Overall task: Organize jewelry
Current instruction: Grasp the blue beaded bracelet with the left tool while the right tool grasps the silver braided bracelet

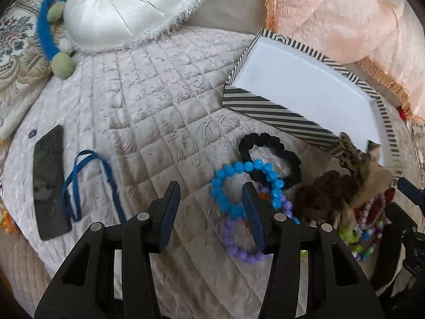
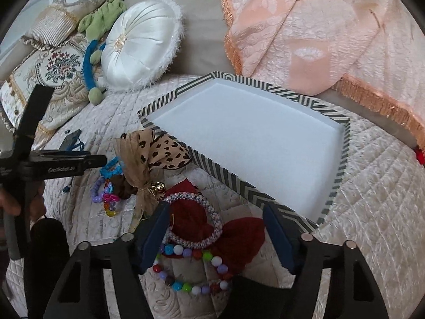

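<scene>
A striped box (image 1: 271, 114) with a white floor (image 2: 252, 143) lies on the quilted bed, with nothing in it. A pile of jewelry sits in front of it: a blue bead bracelet (image 1: 225, 170), a purple bead bracelet (image 1: 233, 247), a black scrunchie (image 1: 265, 138), a leopard bow (image 2: 164, 154), a red bow (image 2: 239, 234), a braided bangle (image 2: 212, 210) and a multicolour bead bracelet (image 2: 191, 289). My left gripper (image 1: 211, 194) is open, its right finger over the blue bracelet. My right gripper (image 2: 216, 212) is open above the bangle and red bow.
A white round cushion (image 1: 127, 8) and embroidered pillows (image 2: 47, 79) lie at the back left. A peach fringed blanket (image 2: 332, 40) lies at the back right. A dark phone (image 1: 47, 183) and a blue ribbon (image 1: 85, 180) lie on the quilt at left.
</scene>
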A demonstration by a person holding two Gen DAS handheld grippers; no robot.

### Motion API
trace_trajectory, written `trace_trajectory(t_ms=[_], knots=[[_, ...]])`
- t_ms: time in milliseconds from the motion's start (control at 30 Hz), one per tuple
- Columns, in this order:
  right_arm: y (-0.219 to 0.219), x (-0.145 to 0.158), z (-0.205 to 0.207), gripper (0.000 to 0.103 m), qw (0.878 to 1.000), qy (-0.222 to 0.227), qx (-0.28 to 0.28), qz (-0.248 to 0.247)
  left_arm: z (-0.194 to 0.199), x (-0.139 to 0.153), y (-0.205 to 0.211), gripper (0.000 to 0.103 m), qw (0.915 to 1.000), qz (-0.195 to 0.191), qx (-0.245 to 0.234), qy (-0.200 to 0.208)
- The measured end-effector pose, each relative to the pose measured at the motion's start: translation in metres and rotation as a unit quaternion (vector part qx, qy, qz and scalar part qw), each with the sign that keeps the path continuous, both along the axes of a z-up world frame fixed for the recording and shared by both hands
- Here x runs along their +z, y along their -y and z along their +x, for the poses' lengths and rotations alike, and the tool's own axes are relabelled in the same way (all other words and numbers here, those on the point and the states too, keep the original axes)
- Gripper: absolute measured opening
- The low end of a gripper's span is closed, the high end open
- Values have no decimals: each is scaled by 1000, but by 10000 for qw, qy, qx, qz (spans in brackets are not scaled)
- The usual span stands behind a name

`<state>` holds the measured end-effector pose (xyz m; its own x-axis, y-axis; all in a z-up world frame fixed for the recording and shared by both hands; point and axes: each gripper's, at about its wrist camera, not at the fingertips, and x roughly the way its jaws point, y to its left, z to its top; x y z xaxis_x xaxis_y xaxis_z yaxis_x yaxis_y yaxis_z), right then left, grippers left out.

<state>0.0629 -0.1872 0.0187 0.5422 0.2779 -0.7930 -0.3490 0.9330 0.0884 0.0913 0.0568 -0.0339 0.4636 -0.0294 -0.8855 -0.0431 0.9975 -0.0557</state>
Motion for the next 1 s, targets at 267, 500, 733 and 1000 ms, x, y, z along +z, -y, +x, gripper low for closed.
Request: trace_trajectory(t_ms=[267, 500, 733, 1000], knots=[[-2, -22, 12, 20, 9992, -325, 179, 176, 16, -22, 1, 45, 9997, 10, -157, -197], [8, -3, -5, 7, 9985, -141, 104, 513, 10, -12, 3, 8, 9995, -120, -271, -89], [19, 24, -23, 7, 9968, 154, -59, 777, -5, 24, 0, 7, 9987, -311, -304, 249], [21, 49, -36, 7, 9957, 378, 22, 849, -18, 55, 4, 7, 9978, -267, -317, 519]])
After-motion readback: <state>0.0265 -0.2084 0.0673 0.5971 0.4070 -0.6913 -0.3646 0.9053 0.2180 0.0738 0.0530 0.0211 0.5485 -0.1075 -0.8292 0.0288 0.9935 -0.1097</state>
